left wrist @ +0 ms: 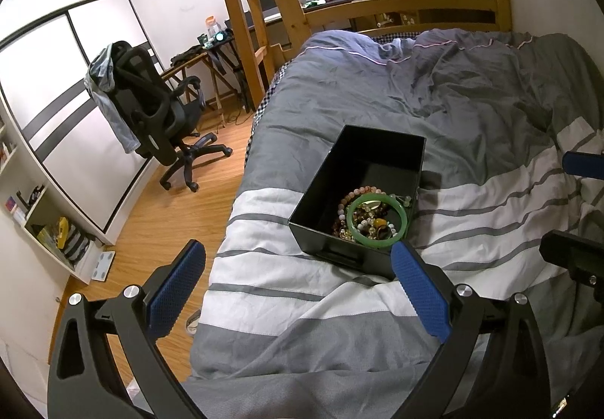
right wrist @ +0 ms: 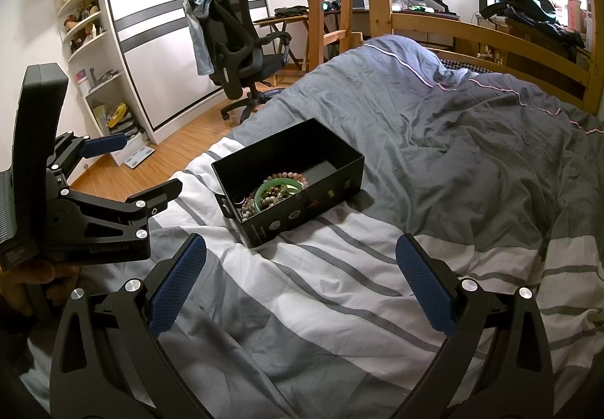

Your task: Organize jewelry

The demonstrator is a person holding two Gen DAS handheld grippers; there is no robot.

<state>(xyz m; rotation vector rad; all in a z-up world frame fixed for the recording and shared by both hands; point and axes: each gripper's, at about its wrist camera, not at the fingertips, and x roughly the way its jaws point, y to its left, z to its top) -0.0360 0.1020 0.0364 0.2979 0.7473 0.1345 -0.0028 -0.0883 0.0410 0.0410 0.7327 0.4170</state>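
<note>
A black open box (left wrist: 392,149) (right wrist: 324,188) sits on the grey striped duvet. Inside at its near end lie a green bangle (left wrist: 377,221) (right wrist: 277,192) and several beaded bracelets (left wrist: 356,198) (right wrist: 288,177). My left gripper (left wrist: 298,264) is open and empty, hovering just in front of the box's near end. My right gripper (right wrist: 302,256) is open and empty, a little before the box. The left gripper's body shows at the left of the right wrist view (right wrist: 113,215).
The bed's duvet (right wrist: 453,162) spreads right and far. A wooden bed frame (left wrist: 415,3) rises behind. An office chair (left wrist: 158,109) stands on the wood floor at left, beside white shelves (right wrist: 90,41) and a sliding wardrobe.
</note>
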